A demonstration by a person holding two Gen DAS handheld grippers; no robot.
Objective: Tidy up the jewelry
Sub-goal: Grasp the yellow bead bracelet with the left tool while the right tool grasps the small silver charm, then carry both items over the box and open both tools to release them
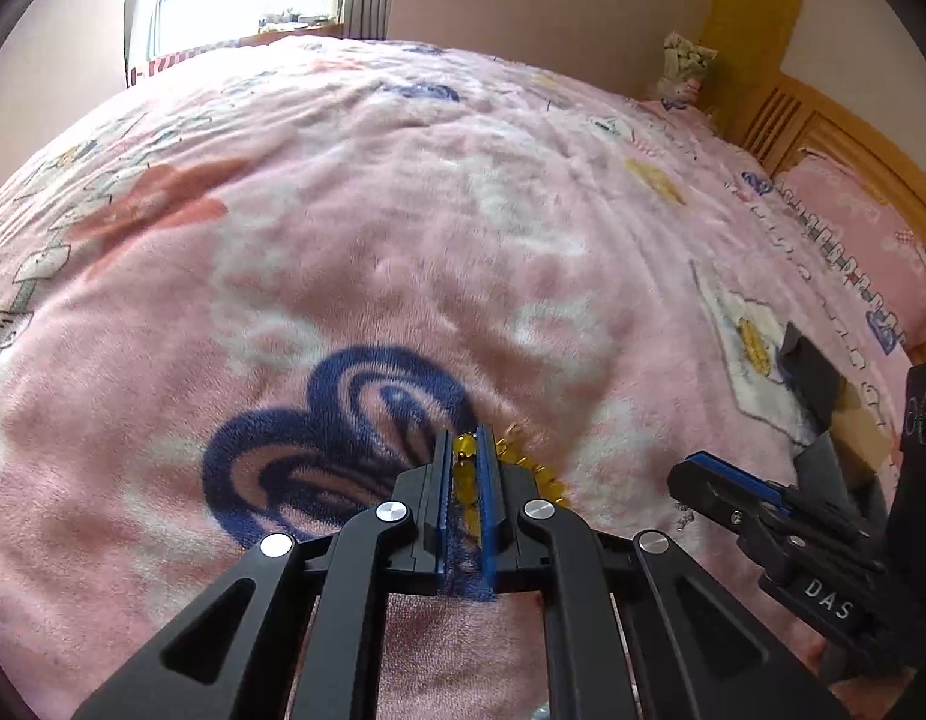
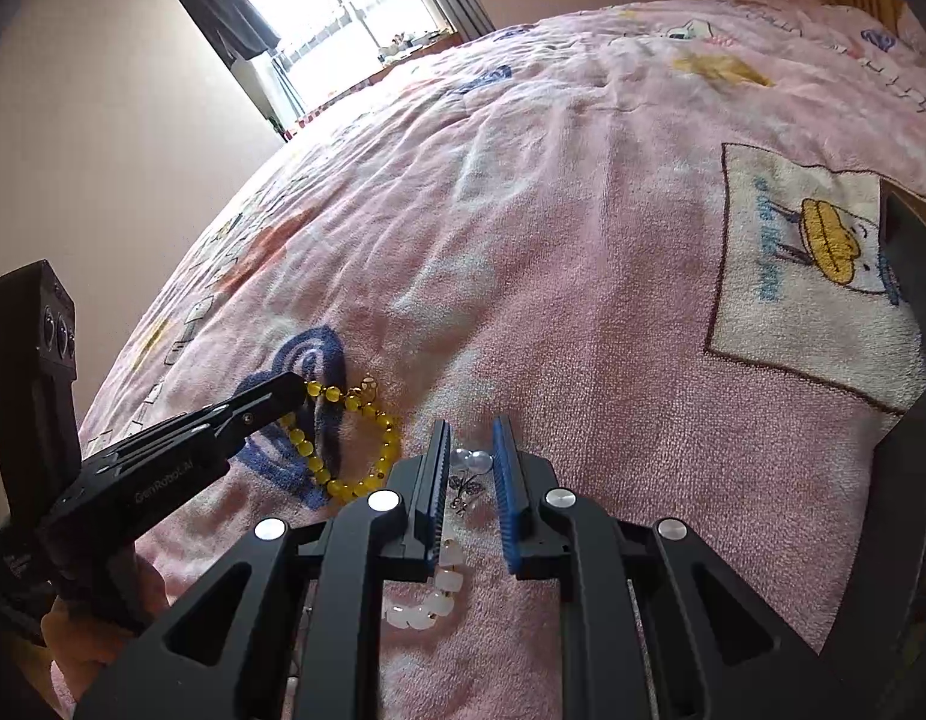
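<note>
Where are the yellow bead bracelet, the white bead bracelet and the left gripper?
yellow bead bracelet [image 2: 375, 483]: right wrist view, beads at the loop's lower edge.
white bead bracelet [image 2: 429, 609]: right wrist view, lower beads.
left gripper [image 1: 464, 447]: left wrist view, between fingertips.

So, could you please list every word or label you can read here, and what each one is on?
"DAS" - on the right gripper.
"GenRobot.AI" - on the left gripper; small, roughly legible.
Blue lettering on the blanket's white patch: too blurred to read.
</note>
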